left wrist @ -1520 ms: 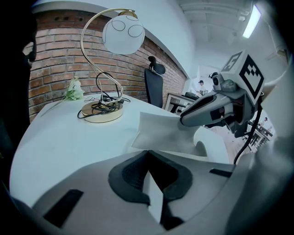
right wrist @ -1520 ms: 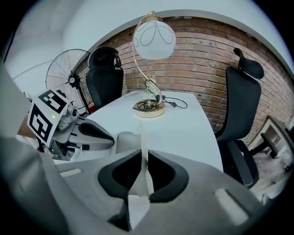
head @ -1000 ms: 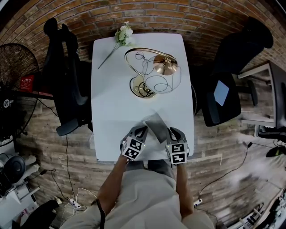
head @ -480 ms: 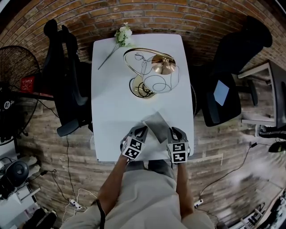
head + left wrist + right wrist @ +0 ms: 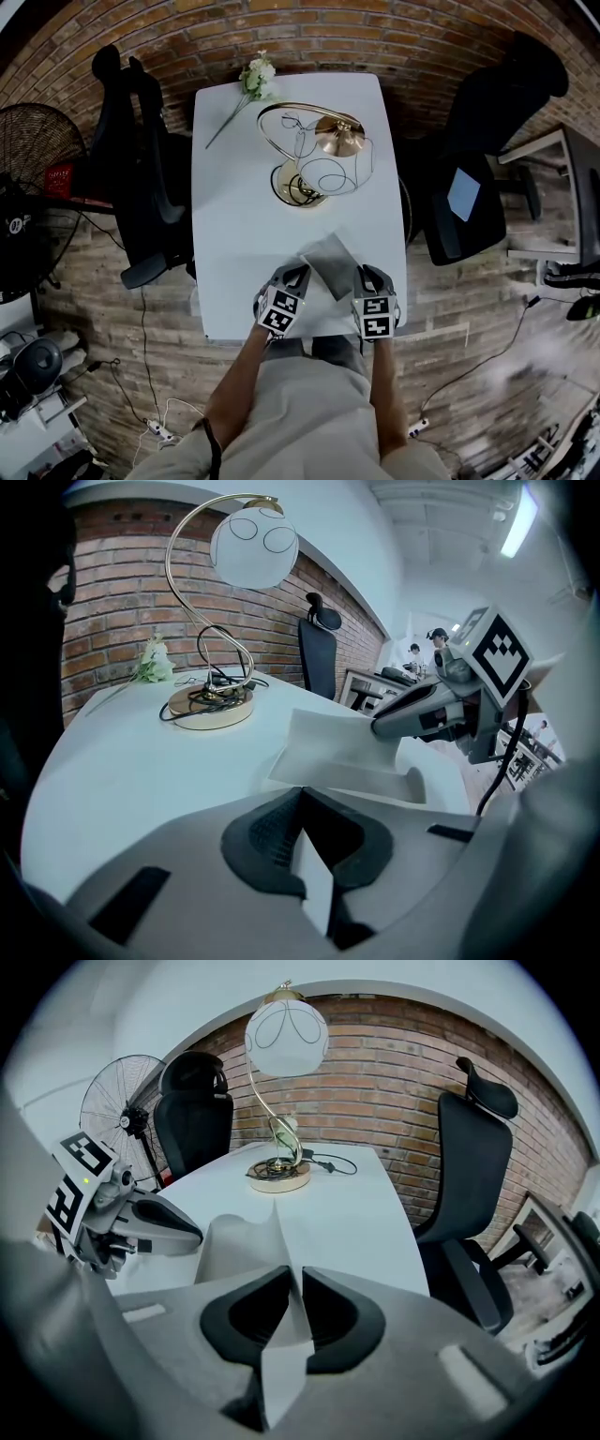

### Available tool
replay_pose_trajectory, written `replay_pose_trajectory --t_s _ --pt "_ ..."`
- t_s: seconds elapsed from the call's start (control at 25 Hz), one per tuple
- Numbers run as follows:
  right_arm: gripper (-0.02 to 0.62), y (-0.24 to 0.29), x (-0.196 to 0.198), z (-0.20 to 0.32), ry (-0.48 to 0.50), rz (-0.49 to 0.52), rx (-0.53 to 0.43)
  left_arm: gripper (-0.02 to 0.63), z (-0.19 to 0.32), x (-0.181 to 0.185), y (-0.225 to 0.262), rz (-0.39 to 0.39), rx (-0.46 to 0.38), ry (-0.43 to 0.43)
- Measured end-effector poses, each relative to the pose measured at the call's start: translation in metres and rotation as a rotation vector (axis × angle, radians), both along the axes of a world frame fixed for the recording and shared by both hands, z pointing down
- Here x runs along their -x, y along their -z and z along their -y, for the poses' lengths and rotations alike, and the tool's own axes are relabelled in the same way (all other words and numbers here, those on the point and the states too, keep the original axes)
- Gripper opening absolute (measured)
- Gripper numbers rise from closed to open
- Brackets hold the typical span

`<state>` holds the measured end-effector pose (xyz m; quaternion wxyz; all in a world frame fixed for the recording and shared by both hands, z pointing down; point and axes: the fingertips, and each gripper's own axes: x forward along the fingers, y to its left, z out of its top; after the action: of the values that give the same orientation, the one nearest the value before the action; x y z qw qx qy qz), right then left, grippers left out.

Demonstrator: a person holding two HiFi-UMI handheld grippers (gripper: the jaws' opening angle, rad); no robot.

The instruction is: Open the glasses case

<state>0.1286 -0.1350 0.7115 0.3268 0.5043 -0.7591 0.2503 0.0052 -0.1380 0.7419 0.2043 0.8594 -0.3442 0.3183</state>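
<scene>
The glasses case (image 5: 328, 262) is a flat grey fold-up case lying near the front edge of the white table (image 5: 239, 225). My left gripper (image 5: 296, 276) is at its left side and my right gripper (image 5: 362, 277) at its right. In the left gripper view, the left gripper (image 5: 305, 841) is shut on a thin pale edge of the case (image 5: 339, 750), and the right gripper (image 5: 441, 701) pinches the far side. In the right gripper view, the right gripper (image 5: 298, 1299) is shut on a raised flap of the case (image 5: 239, 1241); the left gripper (image 5: 141, 1218) holds the other side.
A gold lamp (image 5: 319, 155) with a round shade and coiled cord stands mid-table. A white flower (image 5: 255, 75) lies at the far left corner. Black office chairs (image 5: 141, 178) (image 5: 478, 169) flank the table. A fan (image 5: 28, 187) stands at far left.
</scene>
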Motion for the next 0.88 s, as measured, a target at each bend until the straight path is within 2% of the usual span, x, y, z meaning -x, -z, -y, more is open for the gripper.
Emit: replay_pose_trajectory --t_s 0.52,0.88 --pt "0.049 0.001 0.001 -0.001 0.0 -0.01 -0.012 0.003 0.001 0.0 0.0 -0.004 0.004 -0.004" --pt "0.049 0.024 0.004 0.0 0.008 -0.038 -0.1 0.003 0.004 0.004 0.011 -0.019 -0.015 0.006"
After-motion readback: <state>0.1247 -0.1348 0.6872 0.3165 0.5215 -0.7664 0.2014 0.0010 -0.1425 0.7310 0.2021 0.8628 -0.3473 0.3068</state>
